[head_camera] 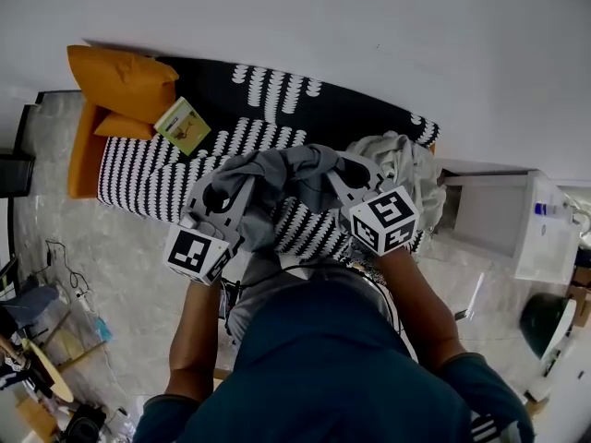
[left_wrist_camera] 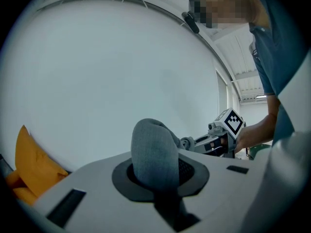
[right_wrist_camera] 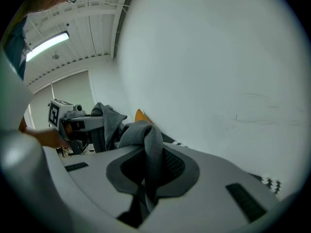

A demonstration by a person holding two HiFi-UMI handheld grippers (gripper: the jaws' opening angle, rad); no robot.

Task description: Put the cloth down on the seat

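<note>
A grey cloth [head_camera: 277, 178] hangs stretched between my two grippers, above the front of the black-and-white patterned seat [head_camera: 148, 169]. My left gripper [head_camera: 222, 197] is shut on the cloth's left end, and a grey fold [left_wrist_camera: 154, 154] bulges up out of its jaws. My right gripper [head_camera: 346, 181] is shut on the other end, where the cloth [right_wrist_camera: 148, 149] drapes over the jaws. Each gripper view shows the other gripper: the right gripper [left_wrist_camera: 214, 140] in the left view, the left gripper [right_wrist_camera: 82, 125] in the right view.
Orange cushions [head_camera: 120, 81] lie at the seat's left end, with a small green book [head_camera: 182, 125] beside them. A heap of pale cloths [head_camera: 406, 164] sits at the seat's right end. A white cabinet [head_camera: 517, 220] stands to the right. Clutter lies on the floor at lower left [head_camera: 46, 377].
</note>
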